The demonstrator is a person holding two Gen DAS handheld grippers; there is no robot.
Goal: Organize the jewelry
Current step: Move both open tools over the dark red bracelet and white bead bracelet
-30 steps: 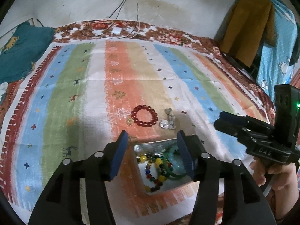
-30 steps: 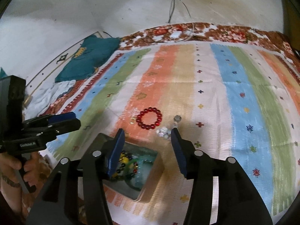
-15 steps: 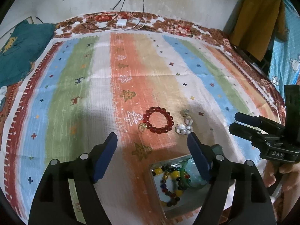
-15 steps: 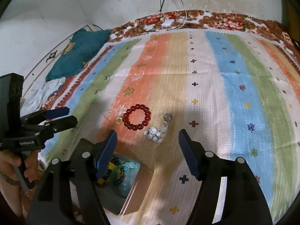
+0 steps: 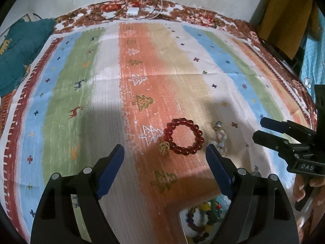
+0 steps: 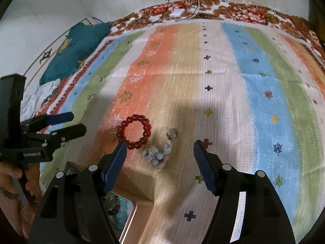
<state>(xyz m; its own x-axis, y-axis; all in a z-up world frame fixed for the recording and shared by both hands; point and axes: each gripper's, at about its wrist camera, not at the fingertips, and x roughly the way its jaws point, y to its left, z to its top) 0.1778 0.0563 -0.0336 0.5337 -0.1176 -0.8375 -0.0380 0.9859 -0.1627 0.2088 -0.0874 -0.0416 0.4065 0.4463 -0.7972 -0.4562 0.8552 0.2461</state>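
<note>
Both claws, left claw (image 5: pixel 165 156) and right claw (image 6: pixel 160 150), gape empty just short of the red glass-bead bracelet (image 5: pixel 184 136), likely next pick: close in, pinch.

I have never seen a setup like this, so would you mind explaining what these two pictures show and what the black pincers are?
There is no robot here: a person holds one hand-held gripper in each hand, and each carries a wide-angle camera looking forward along its two blue-padded fingers. One picture comes from the left hand-held gripper, the other from the right hand-held gripper; each also catches the other tool at its edge.

Both are open and hold nothing.

Below them is a striped cloth spread over a bed. On it lie a red bead bracelet with a small gold charm at its edge, and beside it a pale bead bracelet. Nearest the person sits a small open box already holding colourful beaded pieces.

The right hand-held gripper points at the pale bracelet, the left at the red one.
</note>
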